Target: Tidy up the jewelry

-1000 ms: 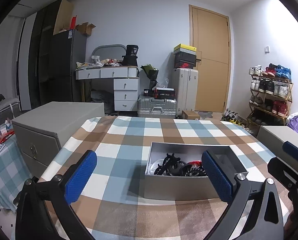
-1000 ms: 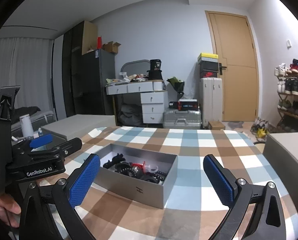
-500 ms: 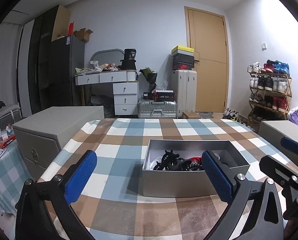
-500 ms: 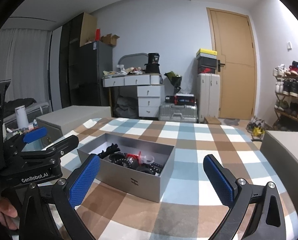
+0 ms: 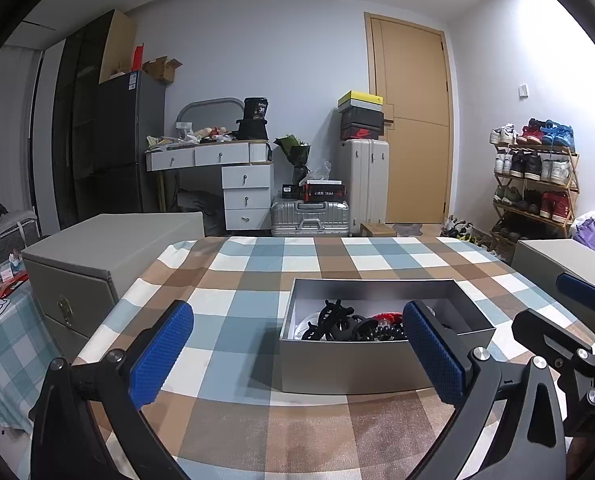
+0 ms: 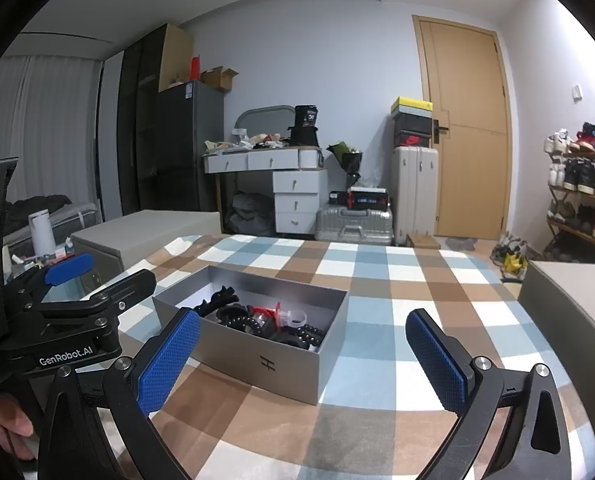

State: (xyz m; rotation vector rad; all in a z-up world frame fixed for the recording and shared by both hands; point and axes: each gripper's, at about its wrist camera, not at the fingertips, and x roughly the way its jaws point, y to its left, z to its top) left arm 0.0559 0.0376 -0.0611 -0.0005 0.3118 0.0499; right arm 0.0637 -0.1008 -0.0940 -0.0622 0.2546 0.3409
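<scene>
Jewelry box (image 5: 361, 364), grey and lidless, sits on the checked tablecloth (image 5: 241, 312) in front of you, with both tools held short of its near wall. Your left gripper (image 5: 297, 350) has its blue pads spread wide and grips nothing. Your right gripper (image 6: 303, 354) is likewise spread wide and empty. Inside the box lie a black claw clip (image 6: 217, 300), dark bead strands (image 6: 245, 324) and a small red piece (image 6: 267, 312).

The near wall of the open grey cardboard box (image 5: 385, 366) hides the lower part of the tangled black hair claws and beaded bracelets (image 5: 347, 326); single pieces cannot be told apart, and the left hand (image 6: 7, 426) is cut off by the picture's edge
</scene>
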